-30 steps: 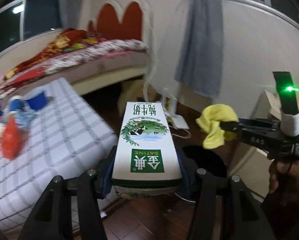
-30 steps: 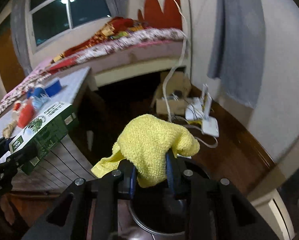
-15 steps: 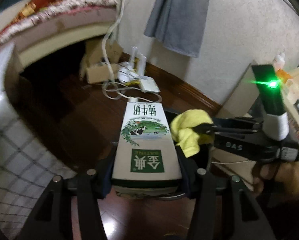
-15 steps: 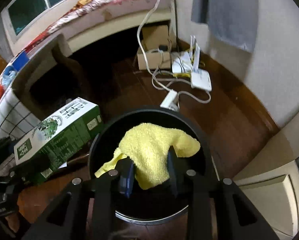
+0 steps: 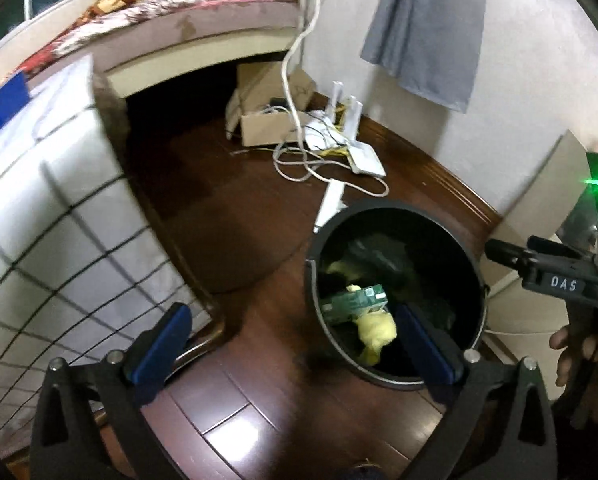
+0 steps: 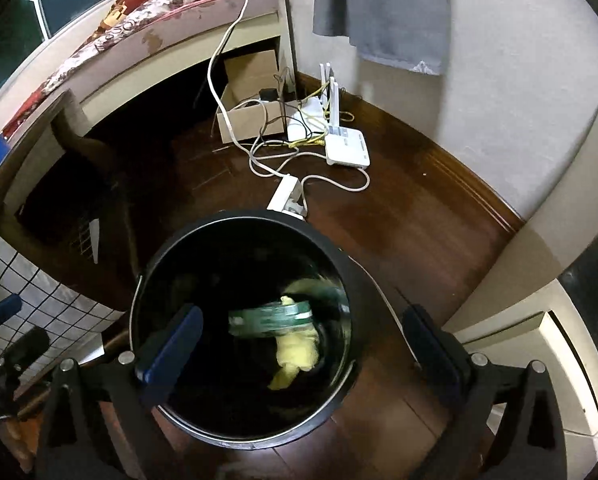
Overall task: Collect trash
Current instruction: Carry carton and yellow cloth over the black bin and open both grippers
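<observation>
Both my tools had just sprung apart, and nothing was left between their blue pads. My left tool [image 5: 295, 344] stood spread wide over the wooden floor [image 5: 235, 216], one pad near the table's metal leg, the other over the rim of the black bin [image 5: 395, 216]. My right tool [image 6: 299, 340] hung spread directly above the same bin [image 6: 243, 216], pointing steeply down into it.

The green milk carton [image 5: 355, 302] and the yellow cloth [image 5: 377, 330] were both inside the bin, the carton lying across the cloth; in the right wrist view the carton [image 6: 271, 316] was blurred and the cloth [image 6: 297, 354] showed below it. Dark bagged rubbish filled the rest of the bin.

Beside the bin on the left stood the table [image 5: 39, 216] under its white checked cover, its edge close to my left tool. Behind the bin lay a white power strip [image 6: 285, 196], a tangle of white cables [image 6: 267, 160], a white router [image 6: 347, 148] and an open cardboard box [image 6: 247, 120], all just under the bed [image 6: 171, 28]. A grey cloth [image 6: 383, 8] hung on the wall. A pale cabinet [image 6: 563, 200] crowded the bin's right side, where my right hand [image 5: 583, 354] gripped its handle.
</observation>
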The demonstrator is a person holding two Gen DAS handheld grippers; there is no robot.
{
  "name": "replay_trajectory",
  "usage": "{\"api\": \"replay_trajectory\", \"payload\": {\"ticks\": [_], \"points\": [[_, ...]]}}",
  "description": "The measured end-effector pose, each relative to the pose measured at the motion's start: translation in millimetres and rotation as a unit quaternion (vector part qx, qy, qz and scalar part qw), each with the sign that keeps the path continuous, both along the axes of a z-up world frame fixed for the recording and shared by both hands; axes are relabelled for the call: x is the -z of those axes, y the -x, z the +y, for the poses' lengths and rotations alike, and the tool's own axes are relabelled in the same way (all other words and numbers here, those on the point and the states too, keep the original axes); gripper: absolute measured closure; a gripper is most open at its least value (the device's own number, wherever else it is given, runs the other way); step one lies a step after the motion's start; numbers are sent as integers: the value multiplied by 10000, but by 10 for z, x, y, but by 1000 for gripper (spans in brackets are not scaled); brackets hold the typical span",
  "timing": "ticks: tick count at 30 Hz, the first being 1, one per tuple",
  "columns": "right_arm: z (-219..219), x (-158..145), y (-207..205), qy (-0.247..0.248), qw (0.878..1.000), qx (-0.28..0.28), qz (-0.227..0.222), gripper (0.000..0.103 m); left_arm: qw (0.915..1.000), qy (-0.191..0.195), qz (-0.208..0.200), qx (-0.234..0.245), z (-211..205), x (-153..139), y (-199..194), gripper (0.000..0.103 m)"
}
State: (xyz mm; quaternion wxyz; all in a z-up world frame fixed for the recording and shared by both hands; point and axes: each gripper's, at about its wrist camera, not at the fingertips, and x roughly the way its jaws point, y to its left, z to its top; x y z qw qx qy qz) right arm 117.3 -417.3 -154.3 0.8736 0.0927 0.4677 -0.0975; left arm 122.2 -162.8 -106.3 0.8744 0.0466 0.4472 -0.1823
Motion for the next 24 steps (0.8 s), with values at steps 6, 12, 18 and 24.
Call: {"api": "replay_trajectory", "payload": {"ticks": [6, 12, 18, 24], "points": [[263, -123, -2, 266, 9991, -189, -279, 1, 9995, 39, -289, -130, 136, -162, 6, 1], [475, -277, 47, 371, 9971, -376, -547, 1, 9969, 47, -780, -78, 249, -370, 56, 1], [731, -396, 98, 378, 9949, -562, -745, 1, 9889, 607, -1301, -372, 614, -608, 127, 1], [1127, -558, 124, 528, 9894, -914, -999, 1, 9856, 266, -1453, -826, 906, -719, 129, 1]]}}
